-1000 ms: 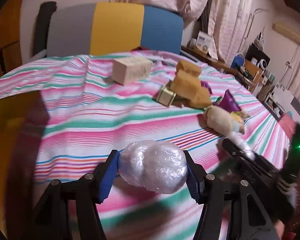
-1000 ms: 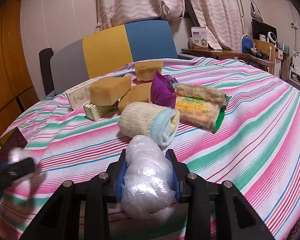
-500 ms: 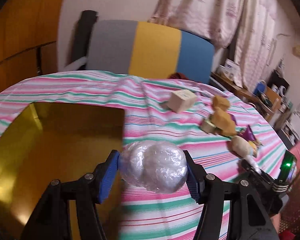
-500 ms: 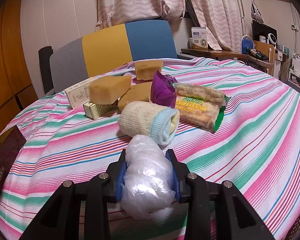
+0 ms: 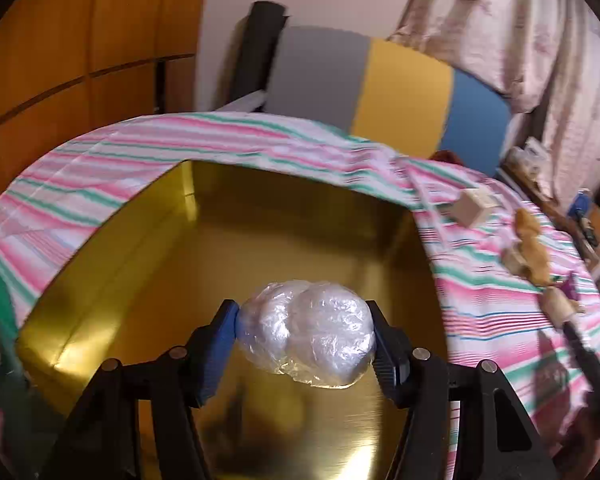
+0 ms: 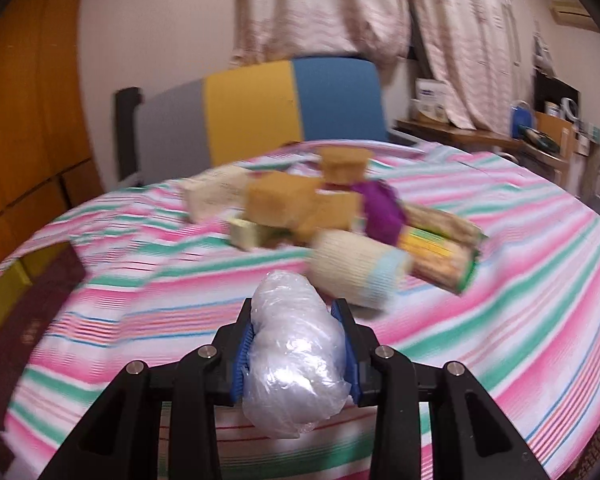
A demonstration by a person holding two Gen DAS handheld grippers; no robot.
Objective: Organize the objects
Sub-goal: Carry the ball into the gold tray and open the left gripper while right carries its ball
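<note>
1. The left gripper [image 5: 305,330] pinches a round plastic-wrapped bundle [image 5: 308,332] between its blue pads, above the open gold box [image 5: 284,224].
2. The gold box sits on the striped tablecloth [image 5: 100,176].
3. The right gripper [image 6: 297,344] clamps a long plastic-wrapped bundle [image 6: 294,352] over the cloth.
4. Just beyond it lies a rolled sock [image 6: 360,274], then yellow sponges [image 6: 284,204], a purple wrapper [image 6: 380,208] and a cracker pack [image 6: 440,248].

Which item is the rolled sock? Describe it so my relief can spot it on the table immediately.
On the striped tablecloth, find the pile before the tricolour chair. The rolled sock lies at its near edge, beside the biscuit packet: the only cream knit cylinder, with a pale blue cuff.
</note>
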